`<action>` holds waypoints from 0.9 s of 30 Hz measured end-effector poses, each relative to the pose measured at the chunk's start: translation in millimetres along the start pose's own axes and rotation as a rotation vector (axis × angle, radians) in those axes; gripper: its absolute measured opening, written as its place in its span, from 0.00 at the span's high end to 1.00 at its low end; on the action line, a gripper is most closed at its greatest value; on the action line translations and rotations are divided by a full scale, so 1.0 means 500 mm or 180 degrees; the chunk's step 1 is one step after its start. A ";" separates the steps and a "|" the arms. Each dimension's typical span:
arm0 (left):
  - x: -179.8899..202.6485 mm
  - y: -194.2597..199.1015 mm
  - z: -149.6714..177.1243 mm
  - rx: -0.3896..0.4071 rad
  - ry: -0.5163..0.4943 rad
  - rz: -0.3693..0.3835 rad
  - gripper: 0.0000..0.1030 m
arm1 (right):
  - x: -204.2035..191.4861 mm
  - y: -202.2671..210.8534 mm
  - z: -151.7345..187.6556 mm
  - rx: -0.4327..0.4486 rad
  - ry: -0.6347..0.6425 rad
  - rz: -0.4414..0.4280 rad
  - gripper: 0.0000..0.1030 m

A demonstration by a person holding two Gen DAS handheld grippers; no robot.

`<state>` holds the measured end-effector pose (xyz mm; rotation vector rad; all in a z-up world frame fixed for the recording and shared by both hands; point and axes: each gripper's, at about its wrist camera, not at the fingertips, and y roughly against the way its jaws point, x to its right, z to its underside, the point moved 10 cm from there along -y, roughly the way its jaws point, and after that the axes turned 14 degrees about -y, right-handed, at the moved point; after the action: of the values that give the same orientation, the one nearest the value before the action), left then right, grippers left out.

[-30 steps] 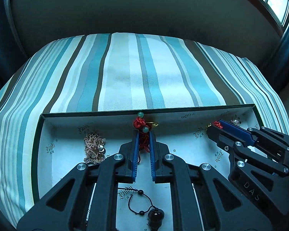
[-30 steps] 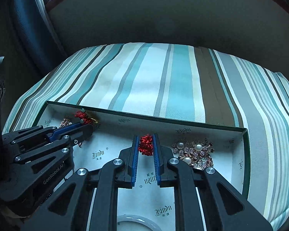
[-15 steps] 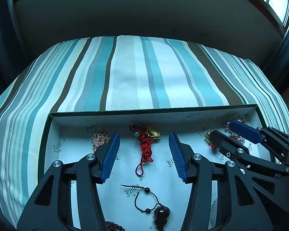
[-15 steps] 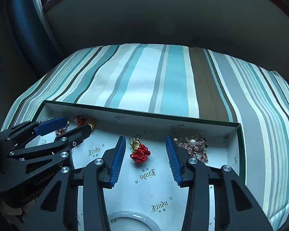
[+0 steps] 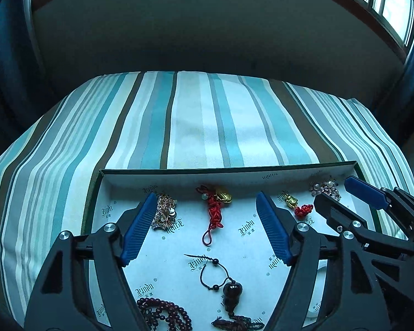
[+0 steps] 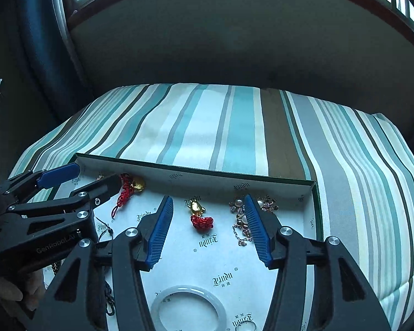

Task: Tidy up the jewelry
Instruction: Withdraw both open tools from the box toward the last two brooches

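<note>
A shallow white-lined box [image 5: 234, 170] lies on a striped cushion. My left gripper [image 5: 205, 197] hovers over it, jaws opening. The red cord charm with a gold piece [image 5: 214, 207] lies loose on the box floor between its fingers, untouched. My right gripper [image 6: 207, 200] is also opening above a small gold charm with a red knot [image 6: 198, 216], which rests free on the floor. Each gripper shows in the other's view: the right gripper [image 5: 332, 190] at the right, the left gripper [image 6: 96, 175] at the left.
In the box lie a gold chain pile [image 5: 165, 212], a pearl brooch cluster [image 6: 238, 204], a black cord pendant [image 5: 231, 292], dark red beads [image 5: 165, 314], a white bangle [image 6: 187, 309] and a small ring [image 6: 247, 325]. A hand [image 6: 8, 289] shows at lower left. The striped cushion [image 5: 207, 124] stretches beyond.
Both grippers were shut on their red charms, then opened and let them drop onto the box floor. Both have risen and drawn back a little, and the jaws stand wider now.
</note>
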<state>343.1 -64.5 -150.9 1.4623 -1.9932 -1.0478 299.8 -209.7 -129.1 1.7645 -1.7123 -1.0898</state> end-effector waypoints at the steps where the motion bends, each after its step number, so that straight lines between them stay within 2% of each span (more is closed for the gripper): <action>1: -0.001 0.009 0.000 0.0023 -0.0003 -0.0018 0.23 | 0.002 0.007 0.000 0.0015 -0.0008 0.0002 0.47; 10: -0.008 0.086 0.019 0.0174 0.0049 -0.0126 0.17 | 0.015 0.081 0.021 0.0175 -0.0085 0.0001 0.35; 16: 0.000 0.141 0.055 0.0256 0.0050 -0.0111 0.16 | 0.019 0.125 0.058 0.0215 -0.0099 -0.0017 0.35; 27: 0.024 0.209 0.159 0.0240 0.0053 -0.0156 0.16 | 0.030 0.194 0.151 0.0184 -0.0089 -0.0038 0.34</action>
<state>218.7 -35.7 -117.6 1.5612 -2.0145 -0.9870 179.6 -221.3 -101.4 1.8046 -1.7687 -1.0853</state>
